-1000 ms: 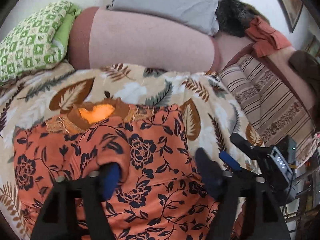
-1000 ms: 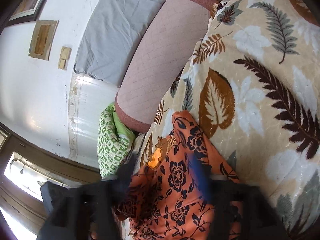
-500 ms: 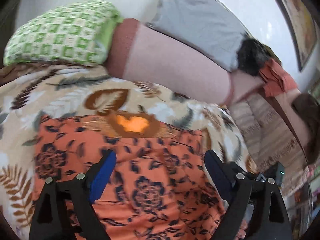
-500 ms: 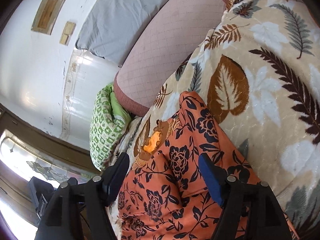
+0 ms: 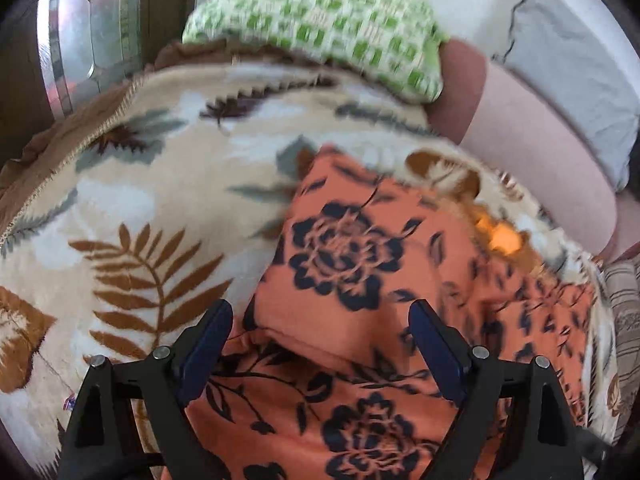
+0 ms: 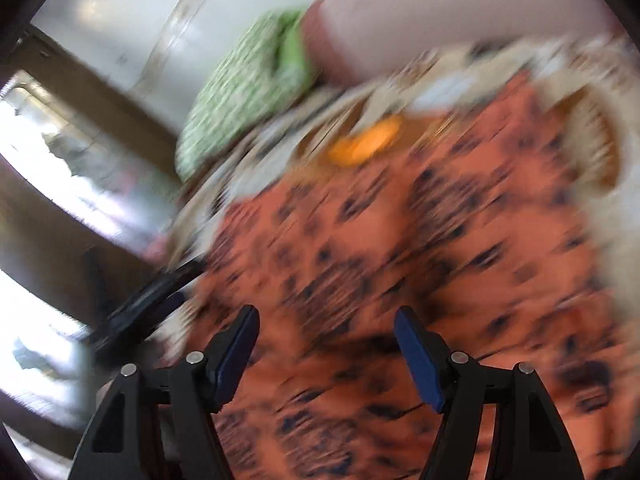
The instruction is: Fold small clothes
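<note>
An orange garment with a dark flower print (image 5: pixel 344 248) lies spread on a leaf-patterned blanket (image 5: pixel 120 200). One flap of it is folded over the body, and a bright orange patch (image 5: pixel 504 236) shows at its neckline. My left gripper (image 5: pixel 320 308) hovers open above the folded flap's lower edge, with cloth under the gap and neither pad pressing on it. In the blurred right wrist view the garment (image 6: pixel 400 240) fills the middle. My right gripper (image 6: pixel 327 314) is over it, jaws closing slightly but still wide, holding nothing.
A green checked pillow (image 5: pixel 320 28) and a pink bolster (image 5: pixel 540 168) lie along the far side, with a grey pillow (image 5: pixel 568 60) behind them. The blanket's brown-edged border (image 5: pixel 80 120) drops off at the left. A striped cushion (image 5: pixel 624 312) is at the right.
Both grippers swung left over the garment and rolled. The left one sank closer to the cloth and its jaws widened. The right wrist view is now smeared by motion.
</note>
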A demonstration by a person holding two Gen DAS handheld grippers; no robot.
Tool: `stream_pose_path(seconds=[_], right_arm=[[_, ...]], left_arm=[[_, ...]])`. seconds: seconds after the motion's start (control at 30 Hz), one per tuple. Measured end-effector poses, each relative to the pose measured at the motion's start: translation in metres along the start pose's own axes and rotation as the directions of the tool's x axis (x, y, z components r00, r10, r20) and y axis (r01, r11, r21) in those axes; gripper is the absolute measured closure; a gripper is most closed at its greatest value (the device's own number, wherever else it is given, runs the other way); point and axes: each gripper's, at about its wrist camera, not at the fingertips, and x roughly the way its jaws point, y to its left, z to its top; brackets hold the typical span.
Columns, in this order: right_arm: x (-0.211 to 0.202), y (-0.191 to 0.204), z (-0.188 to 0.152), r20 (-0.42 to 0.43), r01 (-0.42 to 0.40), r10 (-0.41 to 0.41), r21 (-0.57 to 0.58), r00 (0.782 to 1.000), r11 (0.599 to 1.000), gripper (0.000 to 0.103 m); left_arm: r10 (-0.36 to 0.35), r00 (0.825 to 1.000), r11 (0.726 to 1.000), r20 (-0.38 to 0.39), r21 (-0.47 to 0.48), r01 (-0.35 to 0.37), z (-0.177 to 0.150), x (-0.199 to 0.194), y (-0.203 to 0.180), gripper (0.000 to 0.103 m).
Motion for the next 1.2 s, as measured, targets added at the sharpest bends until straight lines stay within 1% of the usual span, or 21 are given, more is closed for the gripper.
stream_pose_path(seconds=[0.1, 0.2, 0.23, 0.3, 0.37, 0.4, 0.43, 0.47, 0.5, 0.57, 0.6, 0.7, 0.83, 0.9, 0.97, 1.03, 1.07, 1.1, 1.13, 1.17, 1.2], right_arm=[[0.026, -0.001, -0.005, -0.078, -0.123, 0.128, 0.063, 0.989, 0.990, 0.032], [0.059, -0.011, -0.011, -0.130, -0.238, 0.268, 0.204, 0.955, 0.950, 0.032], [0.067, -0.013, -0.013, -0.136, -0.248, 0.284, 0.233, 0.949, 0.940, 0.032], [0.079, -0.018, -0.015, -0.109, -0.243, 0.282, 0.277, 0.953, 0.930, 0.033], [0.070, -0.022, -0.010, 0.000, -0.276, 0.289, 0.295, 0.957, 0.915, 0.033], [0.058, -0.027, -0.006, 0.082, -0.294, 0.283, 0.296, 0.956, 0.909, 0.033], [0.039, -0.034, -0.002, 0.177, -0.289, 0.245, 0.295, 0.953, 0.911, 0.033], [0.026, -0.040, 0.000, 0.242, -0.295, 0.228, 0.294, 0.943, 0.909, 0.033], [0.005, -0.053, 0.001, 0.343, -0.301, 0.190, 0.307, 0.920, 0.903, 0.033], [-0.024, -0.076, 0.001, 0.442, -0.275, 0.092, 0.371, 0.892, 0.887, 0.033], [-0.037, -0.089, 0.000, 0.455, -0.228, 0.016, 0.416, 0.890, 0.881, 0.033], [-0.057, -0.091, -0.003, 0.477, -0.147, -0.083, 0.425, 0.875, 0.893, 0.033], [-0.079, -0.072, -0.005, 0.539, -0.109, -0.108, 0.354, 0.836, 0.929, 0.031], [-0.083, -0.068, -0.002, 0.549, -0.089, -0.119, 0.338, 0.827, 0.937, 0.031], [-0.076, -0.069, 0.001, 0.530, -0.104, -0.099, 0.340, 0.842, 0.935, 0.031], [-0.066, -0.074, 0.005, 0.478, -0.127, -0.062, 0.352, 0.876, 0.927, 0.031], [-0.056, -0.077, 0.009, 0.431, -0.130, -0.044, 0.366, 0.901, 0.922, 0.031], [-0.049, -0.081, 0.009, 0.398, -0.119, -0.047, 0.384, 0.916, 0.916, 0.032], [-0.041, -0.088, 0.008, 0.353, -0.087, -0.075, 0.422, 0.933, 0.903, 0.033], [-0.037, -0.095, 0.007, 0.335, -0.064, -0.102, 0.450, 0.937, 0.891, 0.034], [-0.037, -0.106, 0.003, 0.321, -0.035, -0.148, 0.502, 0.936, 0.864, 0.037]], left_arm=[[0.017, 0.999, 1.000, -0.031, 0.000, -0.017, 0.003, 0.009, 0.001, 0.013], [0.006, 0.997, 1.000, -0.074, 0.004, -0.006, 0.000, 0.020, 0.001, 0.013], [0.001, 0.996, 1.000, -0.087, 0.014, 0.000, -0.001, 0.023, -0.001, 0.013], [0.010, 0.996, 0.999, -0.088, 0.035, -0.007, -0.002, 0.022, -0.001, 0.013], [0.000, 0.996, 0.999, -0.094, 0.032, 0.003, -0.001, 0.023, 0.001, 0.013], [-0.002, 0.995, 1.000, -0.097, 0.022, 0.004, 0.000, 0.024, 0.004, 0.013], [-0.001, 0.995, 1.000, -0.099, 0.017, 0.003, 0.000, 0.025, 0.006, 0.013], [-0.001, 0.995, 1.000, -0.101, 0.015, 0.003, 0.001, 0.026, 0.007, 0.013], [0.000, 0.995, 1.000, -0.100, 0.017, 0.002, 0.001, 0.026, 0.007, 0.013], [0.011, 0.996, 1.000, -0.094, 0.027, -0.009, -0.001, 0.024, 0.005, 0.013], [0.013, 0.996, 0.999, -0.091, 0.030, -0.010, -0.001, 0.023, 0.004, 0.013], [0.015, 0.997, 0.999, -0.079, 0.032, -0.012, 0.000, 0.020, 0.004, 0.013], [0.030, 0.997, 0.998, -0.078, 0.050, -0.026, -0.002, 0.020, 0.001, 0.013], [0.038, 0.997, 0.998, -0.073, 0.059, -0.033, -0.003, 0.019, 0.000, 0.013], [0.041, 0.997, 0.996, -0.069, 0.077, -0.035, -0.004, 0.018, -0.004, 0.013], [0.048, 0.996, 0.995, -0.072, 0.090, -0.041, -0.005, 0.020, -0.006, 0.013], [0.050, 0.996, 0.995, -0.075, 0.092, -0.043, -0.005, 0.021, -0.006, 0.013], [0.050, 0.996, 0.995, -0.076, 0.093, -0.043, -0.005, 0.021, -0.005, 0.013], [0.048, 0.996, 0.995, -0.079, 0.094, -0.041, -0.005, 0.022, -0.005, 0.013], [0.047, 0.996, 0.995, -0.081, 0.093, -0.039, -0.005, 0.022, -0.004, 0.013], [0.048, 0.995, 0.995, -0.083, 0.090, -0.040, -0.005, 0.023, -0.002, 0.013]])
